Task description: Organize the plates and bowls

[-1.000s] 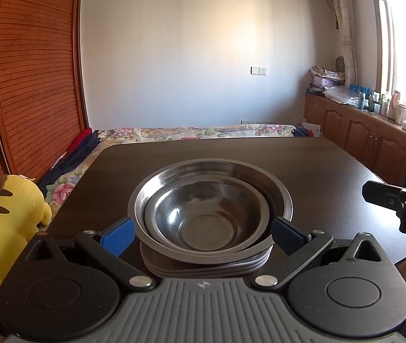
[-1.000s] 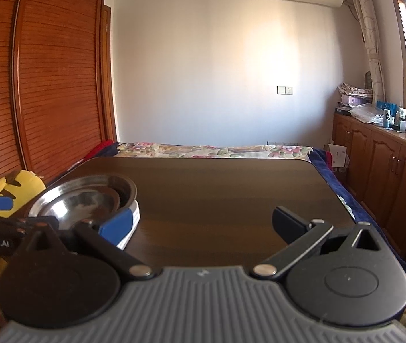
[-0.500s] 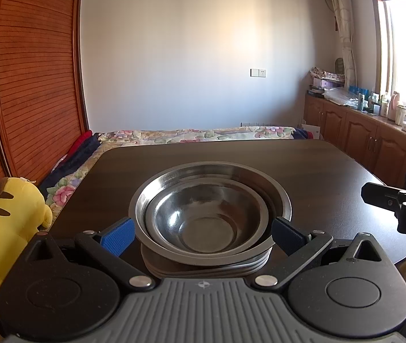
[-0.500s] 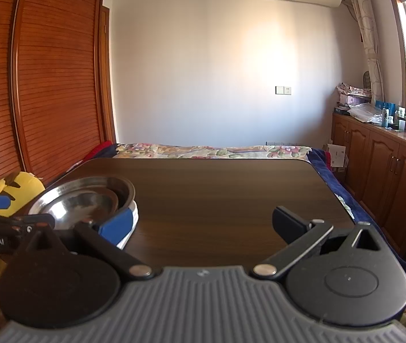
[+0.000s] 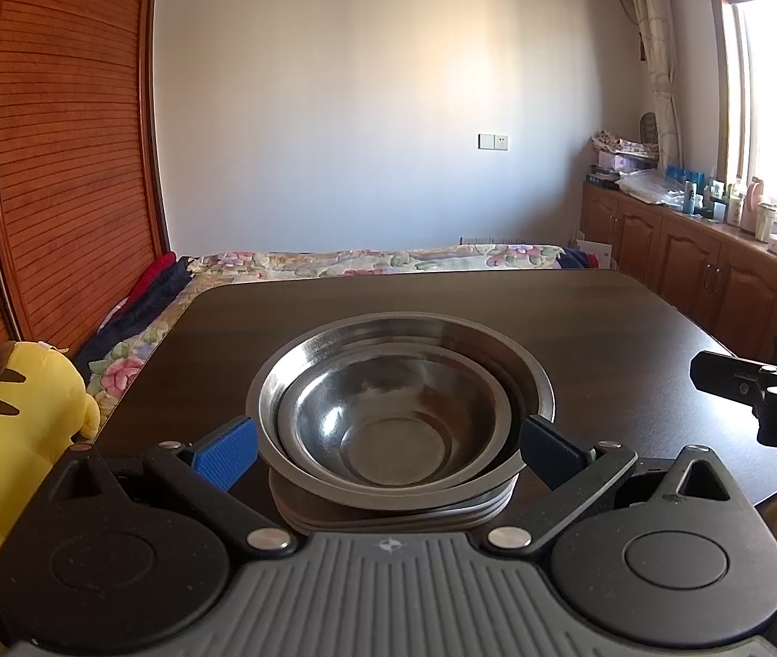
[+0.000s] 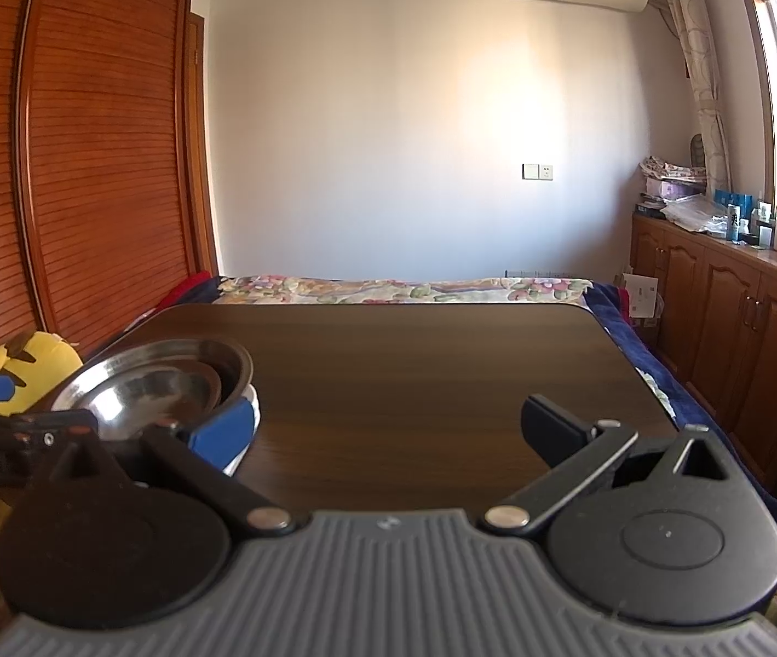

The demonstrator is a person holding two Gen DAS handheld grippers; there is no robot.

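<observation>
- Two steel bowls are sitting nested, the small bowl inside the large bowl, on a short stack of plates, and the whole pile is lying straight ahead of my left gripper, centred between its fingers.
- Those left fingers are standing wide, one to each side of the pile, level with the near rim of the large bowl; I cannot tell whether either pad is touching metal, and nothing is being held.
- My right gripper is also spread wide and holding nothing, and it is pointing over bare table.
- From the right fingers the pile is lying off to the left: the large bowl is showing just behind the blue left-hand pad, outside the gap.
- I am judging the left hand to be the nearer one by far; it is already straddling the stack, while the right would be needing to swing left to reach it.
- Being round, the pile is offering no long axis, so the approach angle is mattering little.
- No loose dishes are showing on the table ahead, so I am judging the stacking close to finished.
</observation>
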